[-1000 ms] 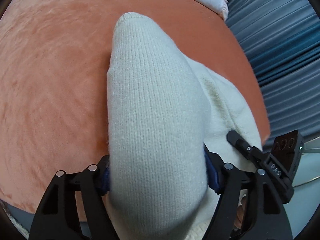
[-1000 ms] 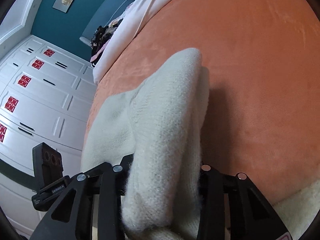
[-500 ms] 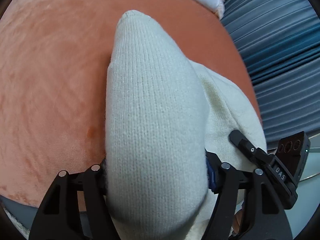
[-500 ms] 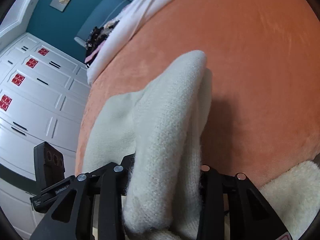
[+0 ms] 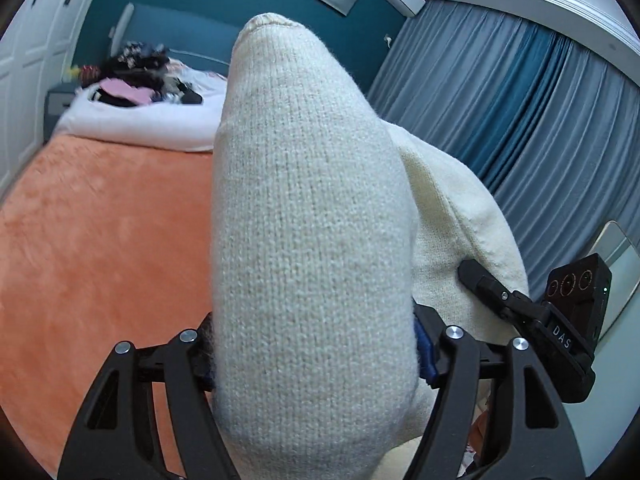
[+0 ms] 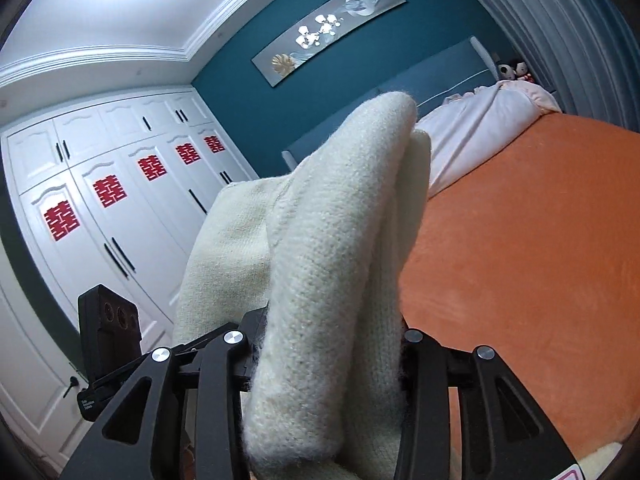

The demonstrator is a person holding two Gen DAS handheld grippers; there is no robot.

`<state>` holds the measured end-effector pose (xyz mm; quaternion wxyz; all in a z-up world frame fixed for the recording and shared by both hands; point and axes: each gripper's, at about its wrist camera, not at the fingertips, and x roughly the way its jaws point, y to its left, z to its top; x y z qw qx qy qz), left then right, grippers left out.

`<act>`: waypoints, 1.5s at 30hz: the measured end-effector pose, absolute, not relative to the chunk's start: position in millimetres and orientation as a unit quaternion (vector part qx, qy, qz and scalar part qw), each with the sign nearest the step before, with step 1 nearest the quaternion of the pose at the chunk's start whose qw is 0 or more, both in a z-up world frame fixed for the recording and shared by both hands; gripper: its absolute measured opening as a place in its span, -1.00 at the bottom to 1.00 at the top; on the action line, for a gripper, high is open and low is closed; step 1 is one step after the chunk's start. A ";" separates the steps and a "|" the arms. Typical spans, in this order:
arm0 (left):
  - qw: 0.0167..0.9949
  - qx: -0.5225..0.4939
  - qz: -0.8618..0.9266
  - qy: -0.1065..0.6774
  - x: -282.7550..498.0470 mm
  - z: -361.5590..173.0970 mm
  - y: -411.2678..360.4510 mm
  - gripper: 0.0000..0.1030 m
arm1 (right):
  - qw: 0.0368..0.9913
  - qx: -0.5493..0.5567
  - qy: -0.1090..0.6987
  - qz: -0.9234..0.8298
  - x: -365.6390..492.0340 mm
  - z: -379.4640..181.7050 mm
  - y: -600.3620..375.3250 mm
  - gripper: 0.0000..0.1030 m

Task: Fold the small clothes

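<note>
A cream knitted garment (image 5: 312,240) is held up between both grippers above the orange blanket (image 5: 100,248) on the bed. My left gripper (image 5: 314,352) is shut on one bunched part of it, which stands up over the jaws and hides the fingertips. My right gripper (image 6: 326,354) is shut on another bunched part of the same garment (image 6: 332,248); the rest of the knit stretches to the left in that view. The right gripper's body (image 5: 560,320) shows at the right of the left wrist view, and the left gripper's body (image 6: 108,332) at the left of the right wrist view.
A white duvet (image 5: 140,124) with a pile of dark and pink clothes (image 5: 132,80) lies at the head of the bed. Grey-blue curtains (image 5: 540,128) hang on one side. White wardrobe doors (image 6: 100,208) stand on the other. The orange blanket (image 6: 520,260) covers the bed.
Both grippers have lifted and tilted up with the garment; the views went from looking down at the blanket to looking across the room. Both grips stay the same.
</note>
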<state>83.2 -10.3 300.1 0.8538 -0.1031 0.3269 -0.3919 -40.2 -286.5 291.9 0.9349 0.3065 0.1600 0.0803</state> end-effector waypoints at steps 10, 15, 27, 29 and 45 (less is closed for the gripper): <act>0.839 -0.089 -0.164 0.511 158.3 70.4 91.6 0.49 | 0.848 0.351 0.397 -0.019 43.6 65.4 -279.2 0.14; 0.833 -0.136 -0.156 0.514 128.1 40.1 111.3 0.60 | 0.827 0.367 0.426 -0.025 13.6 29.2 -280.7 0.19; 0.816 -0.252 -0.149 0.499 165.5 18.2 108.0 0.82 | 0.791 0.386 0.475 0.008 111.5 -19.8 -257.4 0.58; 0.799 -0.261 -0.150 0.521 187.3 1.9 105.1 0.75 | 0.786 0.398 0.472 0.021 127.4 -30.6 -252.4 0.41; 0.823 -0.151 -0.187 0.515 177.8 -3.6 20.9 0.28 | 0.809 0.339 0.480 -0.005 139.9 -15.3 -303.1 -0.06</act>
